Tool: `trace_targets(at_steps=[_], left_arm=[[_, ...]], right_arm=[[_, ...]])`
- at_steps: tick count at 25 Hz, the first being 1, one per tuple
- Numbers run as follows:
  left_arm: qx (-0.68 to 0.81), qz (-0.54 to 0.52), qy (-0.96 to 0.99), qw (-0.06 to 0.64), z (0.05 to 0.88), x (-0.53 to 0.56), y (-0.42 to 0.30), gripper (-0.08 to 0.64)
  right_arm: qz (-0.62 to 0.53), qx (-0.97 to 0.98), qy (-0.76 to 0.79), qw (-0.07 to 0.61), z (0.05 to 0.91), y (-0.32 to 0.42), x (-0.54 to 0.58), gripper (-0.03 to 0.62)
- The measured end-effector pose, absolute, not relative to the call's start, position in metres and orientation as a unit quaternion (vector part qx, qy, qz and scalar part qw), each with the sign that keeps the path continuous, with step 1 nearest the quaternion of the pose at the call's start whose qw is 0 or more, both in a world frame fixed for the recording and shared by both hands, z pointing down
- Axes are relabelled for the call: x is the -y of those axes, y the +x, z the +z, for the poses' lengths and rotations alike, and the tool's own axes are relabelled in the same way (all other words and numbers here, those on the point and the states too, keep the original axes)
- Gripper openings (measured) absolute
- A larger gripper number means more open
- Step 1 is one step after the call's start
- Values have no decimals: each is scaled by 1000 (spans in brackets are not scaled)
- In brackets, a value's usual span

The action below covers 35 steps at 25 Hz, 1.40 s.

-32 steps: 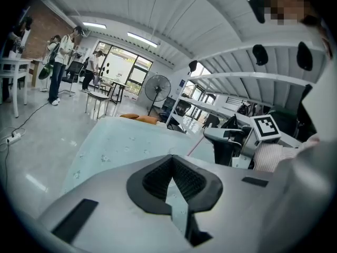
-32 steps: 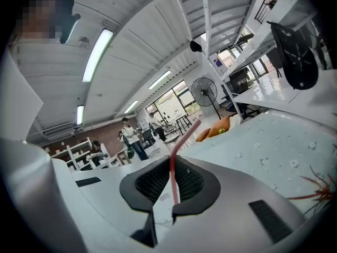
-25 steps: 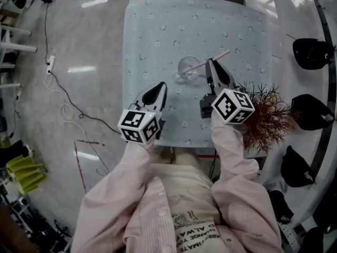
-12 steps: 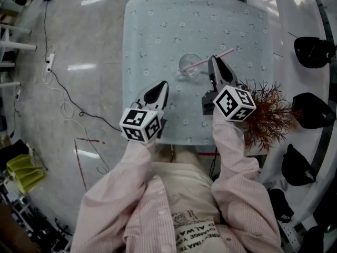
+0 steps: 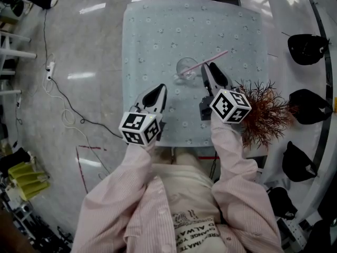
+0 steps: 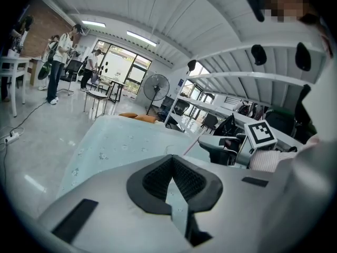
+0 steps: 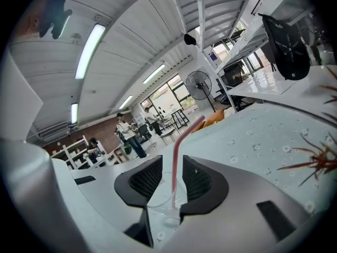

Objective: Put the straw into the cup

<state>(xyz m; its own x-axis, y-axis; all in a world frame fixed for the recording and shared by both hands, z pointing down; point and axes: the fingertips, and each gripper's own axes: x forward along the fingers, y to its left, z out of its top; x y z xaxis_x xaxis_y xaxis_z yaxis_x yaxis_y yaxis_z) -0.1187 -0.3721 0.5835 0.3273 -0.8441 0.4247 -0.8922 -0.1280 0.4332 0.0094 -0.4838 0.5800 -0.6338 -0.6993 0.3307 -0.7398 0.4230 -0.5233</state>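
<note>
A clear plastic cup (image 5: 186,67) stands mid-table on the pale blue flowered cloth (image 5: 158,30). A pink straw (image 5: 206,62) stands in it, its top leaning out to the upper right. My right gripper (image 5: 206,67) is just right of the cup. In the right gripper view the straw (image 7: 177,152) rises from the cup (image 7: 164,207) between the jaws of my right gripper (image 7: 172,179). Those jaws are opening, with a gap on each side of the straw. My left gripper (image 5: 157,94) hovers lower left of the cup, shut and empty, as the left gripper view shows it (image 6: 174,186).
A reddish-brown dried branch (image 5: 266,112) lies at the table's right edge beside my right hand. Black caps (image 5: 307,49) hang on the white shelving at the far right. A cable (image 5: 63,96) trails on the floor to the left. People and chairs (image 6: 63,62) are far off.
The right gripper's jaws have parted from the straw, which now stays in the cup on its own. Both hands have hardly moved.
</note>
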Motion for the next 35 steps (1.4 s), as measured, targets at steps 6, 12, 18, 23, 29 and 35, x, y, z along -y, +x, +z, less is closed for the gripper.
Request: trace_targets(at_steps=[6,12,18,23,29,35], left_arm=[[574,29,764,293,562,374,-117,-2],[564,27,781,267,532,368,-113,-1],[556,25,795,241,503,355,-114,0],[554,18,805,212,480,353,-116,-2],[552,20,816,169,449,350,-121,-2],[554,19,821,136,428,347,-127,0]], right_arm=[[296,858,414,59,569,6,468,48],[274,877,391,48,538,4,446,14],[244,891,380,47,509,5,426,3],[219,900,375,36,483,10,418,3],[175,912,370,20,445,11,413,2],[137,919,370,2,414,16,409,2]])
